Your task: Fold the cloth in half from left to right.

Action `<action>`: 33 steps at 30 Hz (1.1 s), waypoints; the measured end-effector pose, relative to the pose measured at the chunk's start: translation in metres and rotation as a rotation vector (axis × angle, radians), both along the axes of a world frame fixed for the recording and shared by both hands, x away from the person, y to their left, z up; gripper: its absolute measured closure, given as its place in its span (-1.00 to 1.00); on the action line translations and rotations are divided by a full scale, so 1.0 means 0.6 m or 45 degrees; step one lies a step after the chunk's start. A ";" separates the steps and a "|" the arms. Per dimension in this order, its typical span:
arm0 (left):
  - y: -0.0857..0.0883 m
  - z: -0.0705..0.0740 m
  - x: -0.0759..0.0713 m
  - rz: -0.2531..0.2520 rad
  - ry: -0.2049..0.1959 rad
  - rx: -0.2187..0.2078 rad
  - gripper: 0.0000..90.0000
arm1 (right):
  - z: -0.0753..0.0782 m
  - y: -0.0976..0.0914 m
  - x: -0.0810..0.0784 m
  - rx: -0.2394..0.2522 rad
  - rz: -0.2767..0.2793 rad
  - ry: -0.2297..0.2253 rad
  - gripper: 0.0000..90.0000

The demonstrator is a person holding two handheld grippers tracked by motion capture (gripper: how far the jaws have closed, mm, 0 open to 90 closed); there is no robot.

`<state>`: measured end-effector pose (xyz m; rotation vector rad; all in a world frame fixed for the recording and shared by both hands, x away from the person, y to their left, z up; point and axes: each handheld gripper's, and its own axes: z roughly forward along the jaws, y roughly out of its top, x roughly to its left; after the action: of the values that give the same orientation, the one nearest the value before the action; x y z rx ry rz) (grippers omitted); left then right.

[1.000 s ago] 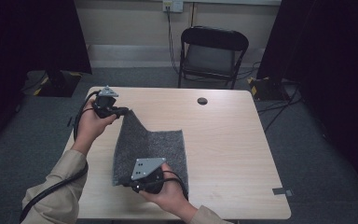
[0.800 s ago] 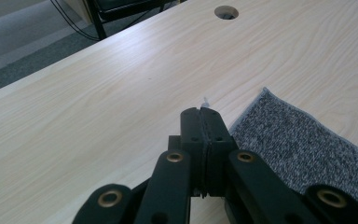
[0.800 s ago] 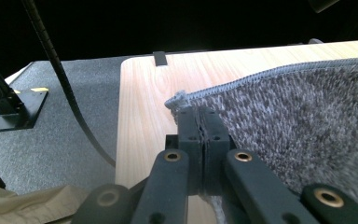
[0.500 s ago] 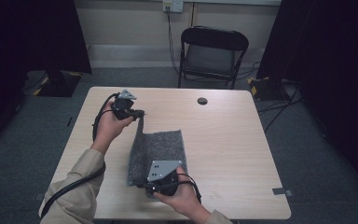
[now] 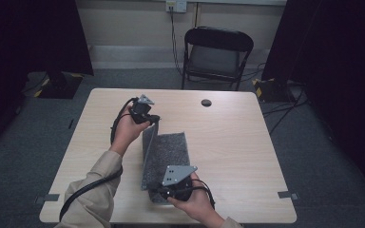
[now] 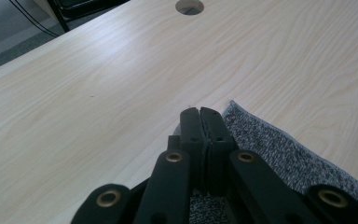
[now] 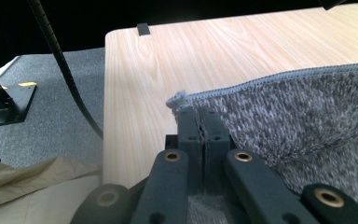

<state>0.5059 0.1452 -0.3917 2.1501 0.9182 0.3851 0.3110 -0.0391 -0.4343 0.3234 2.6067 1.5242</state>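
Observation:
A grey knitted cloth (image 5: 168, 149) lies on the light wooden table (image 5: 237, 142), with its left edge lifted into an upright flap. My left gripper (image 5: 153, 118) is shut on the flap's far corner. My right gripper (image 5: 154, 191) is shut on its near corner by the front edge. In the left gripper view the jaws (image 6: 200, 113) are closed, with cloth (image 6: 270, 140) trailing to the right and pinched low between them. In the right gripper view the gripper (image 7: 199, 114) bites the stitched corner of the cloth (image 7: 298, 112), which rises to the right.
A round cable hole (image 5: 206, 102) sits in the table's far middle. A black folding chair (image 5: 217, 52) stands behind the table. Cables trail from both grippers over the person's sleeve (image 5: 95, 194). Bare wood lies to the right of the cloth.
Both grippers have carried the cloth's left edge to the right and slightly down. The raised flap now stands steeper and covers more of the flat part.

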 end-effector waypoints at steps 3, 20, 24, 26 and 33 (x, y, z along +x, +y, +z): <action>-0.008 -0.004 0.002 -0.011 0.004 0.003 0.98 | -0.003 -0.005 0.001 -0.008 -0.004 -0.001 1.00; -0.051 -0.025 0.011 -0.048 0.002 0.004 0.98 | -0.020 -0.039 0.003 -0.023 -0.046 0.020 1.00; -0.065 -0.026 0.013 -0.067 0.002 0.009 0.98 | -0.025 -0.046 0.000 -0.026 -0.040 0.020 1.00; -0.071 -0.027 0.014 -0.076 0.005 0.011 0.98 | -0.028 -0.048 0.000 -0.026 -0.042 0.020 1.00; -0.089 -0.038 0.016 -0.090 0.014 0.009 0.98 | -0.036 -0.059 0.000 -0.027 -0.057 0.032 0.99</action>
<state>0.5158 0.0915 -0.4142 2.1868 0.8453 0.3424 0.3109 -0.0746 -0.4557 0.3984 2.6141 1.4869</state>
